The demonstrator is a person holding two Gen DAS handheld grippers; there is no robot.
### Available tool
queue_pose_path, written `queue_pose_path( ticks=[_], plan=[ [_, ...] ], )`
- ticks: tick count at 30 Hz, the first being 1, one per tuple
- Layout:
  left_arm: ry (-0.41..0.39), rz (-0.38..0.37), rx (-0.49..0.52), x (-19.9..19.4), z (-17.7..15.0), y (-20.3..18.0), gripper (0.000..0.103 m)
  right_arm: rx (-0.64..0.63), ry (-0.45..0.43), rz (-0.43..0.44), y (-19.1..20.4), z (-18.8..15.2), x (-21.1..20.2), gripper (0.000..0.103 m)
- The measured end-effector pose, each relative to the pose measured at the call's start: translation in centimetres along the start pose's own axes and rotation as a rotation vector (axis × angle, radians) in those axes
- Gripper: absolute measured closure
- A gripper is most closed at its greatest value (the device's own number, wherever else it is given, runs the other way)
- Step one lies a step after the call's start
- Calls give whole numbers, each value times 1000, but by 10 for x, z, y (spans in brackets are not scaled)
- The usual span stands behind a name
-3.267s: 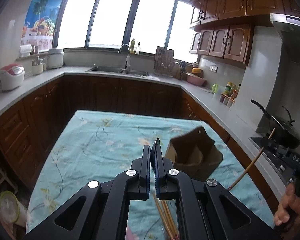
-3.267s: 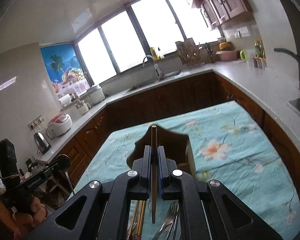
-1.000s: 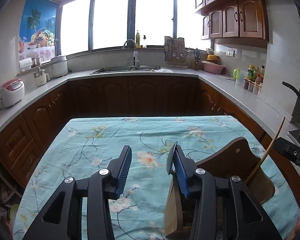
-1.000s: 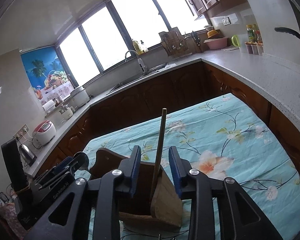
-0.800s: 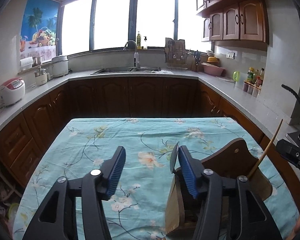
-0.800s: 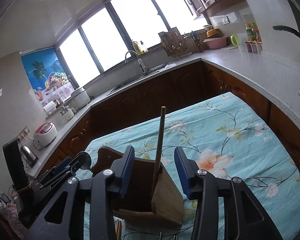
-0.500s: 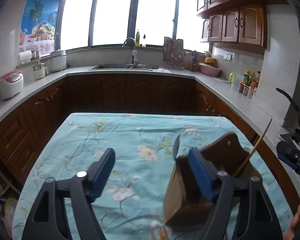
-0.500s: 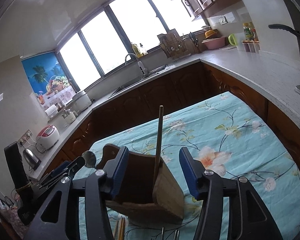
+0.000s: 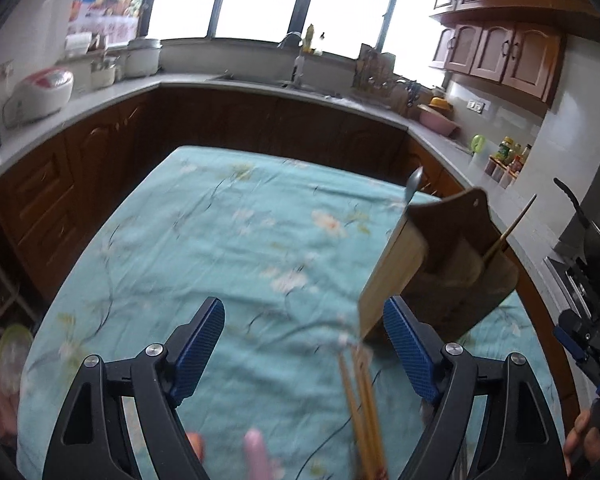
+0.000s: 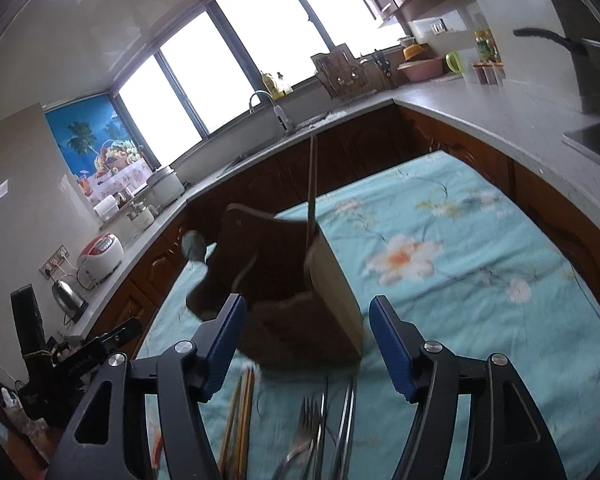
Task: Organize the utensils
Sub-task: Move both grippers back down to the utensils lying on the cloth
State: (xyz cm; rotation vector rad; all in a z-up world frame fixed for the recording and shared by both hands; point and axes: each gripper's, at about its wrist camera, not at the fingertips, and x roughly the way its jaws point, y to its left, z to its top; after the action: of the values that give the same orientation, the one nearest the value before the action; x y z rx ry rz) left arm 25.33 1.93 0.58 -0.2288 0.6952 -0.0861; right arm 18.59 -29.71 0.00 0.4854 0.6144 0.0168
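Chopsticks lay on the cloth pointing near to far, close under your left gripper; both its jaws and your right gripper's had just been opening, empty.

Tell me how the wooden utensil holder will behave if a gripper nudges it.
The wooden utensil holder looks rigid, probably sliding on the tablecloth. Its tall back, upright chopstick and spoon may make it tip.

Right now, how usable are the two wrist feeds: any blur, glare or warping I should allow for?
Left wrist view: tablecloth and chopsticks smeared by motion, windows blown out white. Right wrist view: sharper, but the fork blurs near the bottom edge, ceiling light flares top left. Both bend the counters, fisheye.
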Motion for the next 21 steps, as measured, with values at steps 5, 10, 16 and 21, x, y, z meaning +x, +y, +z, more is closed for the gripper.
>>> queue_pose_path(
  ticks=[5,10,16,21],
  plan=[
    [27,4,-36,-22,-20,15,21,10,29,-21,-4,-24,-13,37],
    [38,4,-64,-37,-37,23,21,9,51,-36,-5,-45,-22,37],
    [54,1,-55,-45,-51,24,21,-44,65,-72,4,-72,-27,33],
    [65,-4,-56,-47,-58,24,21,-78,99,-74,9,-87,-28,28]
  ],
)
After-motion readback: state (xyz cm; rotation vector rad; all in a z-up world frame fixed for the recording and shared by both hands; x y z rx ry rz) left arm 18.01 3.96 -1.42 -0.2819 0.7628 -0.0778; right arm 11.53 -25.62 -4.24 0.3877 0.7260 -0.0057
